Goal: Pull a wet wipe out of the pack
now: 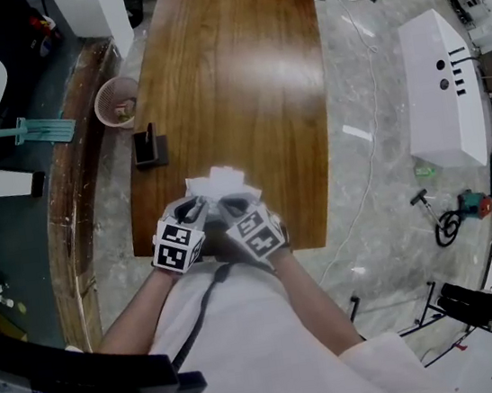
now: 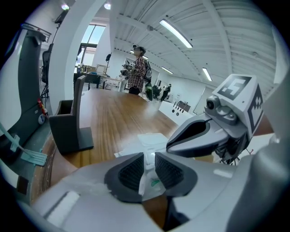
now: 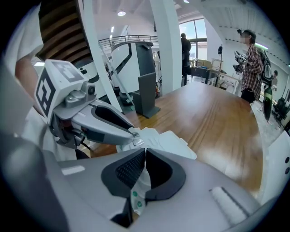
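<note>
The white wet wipe pack is at the near edge of the wooden table, between my two grippers. My left gripper reaches it from the left. In the left gripper view its jaws stand a little apart, with a green-printed flap of the pack's film loose between the pads. My right gripper comes in from the right. In the right gripper view its jaws are pressed together on the pack's edge. The rest of the pack lies ahead of them.
A black stand is on the table's left side, ahead of the grippers. A pink basket sits on the floor beyond the left edge. A white cabinet and cables are on the floor at right. People stand at the table's far end.
</note>
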Available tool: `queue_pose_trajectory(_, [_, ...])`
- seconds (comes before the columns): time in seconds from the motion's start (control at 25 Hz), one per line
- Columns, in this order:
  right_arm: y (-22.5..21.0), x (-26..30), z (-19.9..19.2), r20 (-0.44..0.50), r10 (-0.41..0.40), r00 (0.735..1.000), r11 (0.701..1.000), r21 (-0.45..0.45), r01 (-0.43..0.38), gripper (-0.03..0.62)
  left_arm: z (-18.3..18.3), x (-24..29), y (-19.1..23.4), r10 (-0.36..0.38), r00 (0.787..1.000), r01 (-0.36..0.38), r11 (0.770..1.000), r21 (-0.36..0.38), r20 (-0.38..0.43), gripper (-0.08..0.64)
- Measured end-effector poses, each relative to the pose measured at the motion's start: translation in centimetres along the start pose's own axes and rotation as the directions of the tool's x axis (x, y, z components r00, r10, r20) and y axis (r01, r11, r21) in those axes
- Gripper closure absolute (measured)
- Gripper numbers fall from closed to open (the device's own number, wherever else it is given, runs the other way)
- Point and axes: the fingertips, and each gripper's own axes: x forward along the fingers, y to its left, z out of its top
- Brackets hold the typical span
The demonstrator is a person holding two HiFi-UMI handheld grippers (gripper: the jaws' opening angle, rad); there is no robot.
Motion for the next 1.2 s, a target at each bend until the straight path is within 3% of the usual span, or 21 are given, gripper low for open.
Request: queue_pose_trajectory(1.2, [-0.8,-5.6,2.1,0.206,-0.01,0.979,1.0,0.024,0.005,0.577,1.5,-1.1,-3.4,0.047,0.999,-0.049,0.995,0.082,0.027,0.465])
